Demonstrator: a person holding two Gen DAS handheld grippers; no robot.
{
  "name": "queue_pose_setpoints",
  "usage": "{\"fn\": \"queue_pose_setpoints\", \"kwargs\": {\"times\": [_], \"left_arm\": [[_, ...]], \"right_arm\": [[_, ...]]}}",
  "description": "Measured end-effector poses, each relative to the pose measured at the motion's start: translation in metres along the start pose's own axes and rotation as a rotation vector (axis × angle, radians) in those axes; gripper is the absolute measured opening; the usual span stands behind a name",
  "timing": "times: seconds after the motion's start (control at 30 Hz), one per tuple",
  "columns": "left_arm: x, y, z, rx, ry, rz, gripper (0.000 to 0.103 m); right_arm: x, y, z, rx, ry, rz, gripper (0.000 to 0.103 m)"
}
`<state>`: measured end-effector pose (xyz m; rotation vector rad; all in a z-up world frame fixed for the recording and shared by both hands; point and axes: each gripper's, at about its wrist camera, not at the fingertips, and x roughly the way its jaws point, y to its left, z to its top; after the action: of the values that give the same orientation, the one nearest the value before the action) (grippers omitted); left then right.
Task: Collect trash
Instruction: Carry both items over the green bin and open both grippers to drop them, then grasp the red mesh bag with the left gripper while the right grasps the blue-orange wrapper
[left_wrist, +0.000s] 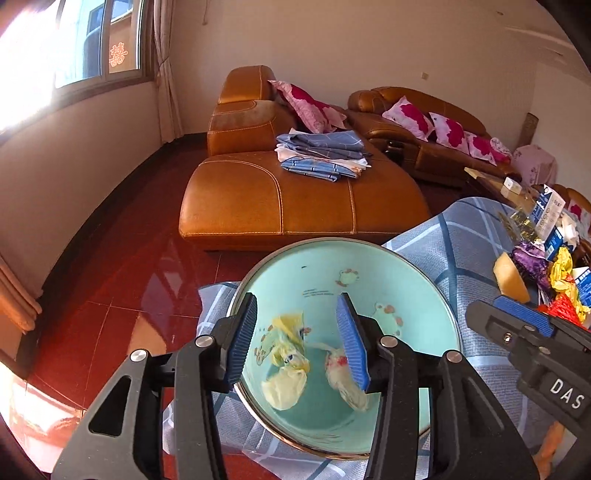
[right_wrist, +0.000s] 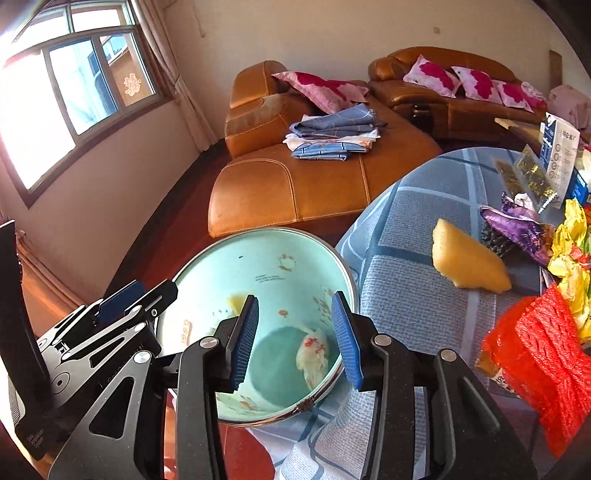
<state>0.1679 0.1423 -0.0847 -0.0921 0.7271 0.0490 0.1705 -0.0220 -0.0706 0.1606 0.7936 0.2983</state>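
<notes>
Now both tongs hang over the round pale-green enamel basin (left_wrist: 369, 266) at the table's near-left edge: left tongs (left_wrist: 299, 339) and right tongs (right_wrist: 295, 339) stand parted and empty, with crumpled yellow and white wrappers (left_wrist: 288, 373) lying in the basin. To my eye a drop is done; next, swing toward the far-right heap. Nearest there lie a yellow sponge wedge (right_wrist: 469, 258), a purple foil wrapper (right_wrist: 517, 225) and a red mesh bag (right_wrist: 543, 332); nothing blocks the blue checked tablecloth (right_wrist: 406, 206) between.

Two crumpled wrappers (left_wrist: 291, 365) lie in the basin (left_wrist: 369, 266), left of the trash pile (right_wrist: 546, 251) on the table (right_wrist: 406, 221).
</notes>
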Motion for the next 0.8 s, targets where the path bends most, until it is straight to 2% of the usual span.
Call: {"fn": "queue_pose_setpoints", "kwargs": {"times": [0.03, 0.1, 0.13, 0.23, 0.3, 0.33, 0.47, 0.6, 0.67, 0.8], "left_arm": [[-0.001, 0.002, 0.0, -0.01, 0.0, 0.0, 0.047], [-0.004, 0.005, 0.0, -0.028, -0.006, 0.008, 0.06], [-0.007, 0.004, 0.0, -0.034, -0.012, 0.012, 0.062], [-0.02, 0.002, 0.003, -0.029, -0.048, 0.02, 0.064], [-0.033, -0.001, 0.005, -0.032, -0.085, 0.03, 0.072], [-0.04, -0.002, 0.006, -0.036, -0.104, 0.033, 0.073], [-0.061, -0.015, 0.007, -0.048, -0.154, -0.005, 0.074], [-0.07, -0.041, -0.004, -0.03, -0.153, -0.08, 0.074], [-0.07, -0.057, -0.011, -0.016, -0.132, -0.12, 0.074], [-0.068, -0.086, -0.028, 0.037, -0.087, -0.149, 0.079]], "right_arm": [[-0.004, -0.001, 0.001, -0.004, -0.014, -0.007, 0.044], [-0.012, -0.001, 0.001, -0.015, -0.046, -0.024, 0.053], [-0.016, -0.002, 0.001, -0.021, -0.064, -0.033, 0.055], [-0.031, -0.004, 0.0, -0.035, -0.123, -0.078, 0.064], [-0.043, -0.007, -0.002, -0.044, -0.177, -0.133, 0.076], [-0.049, -0.009, -0.003, -0.048, -0.207, -0.159, 0.078], [-0.082, -0.021, -0.011, -0.044, -0.354, -0.276, 0.098], [-0.11, -0.04, -0.021, -0.046, -0.492, -0.407, 0.098], [-0.116, -0.051, -0.022, -0.065, -0.494, -0.49, 0.098], [-0.121, -0.085, -0.029, -0.034, -0.445, -0.52, 0.098]]}}
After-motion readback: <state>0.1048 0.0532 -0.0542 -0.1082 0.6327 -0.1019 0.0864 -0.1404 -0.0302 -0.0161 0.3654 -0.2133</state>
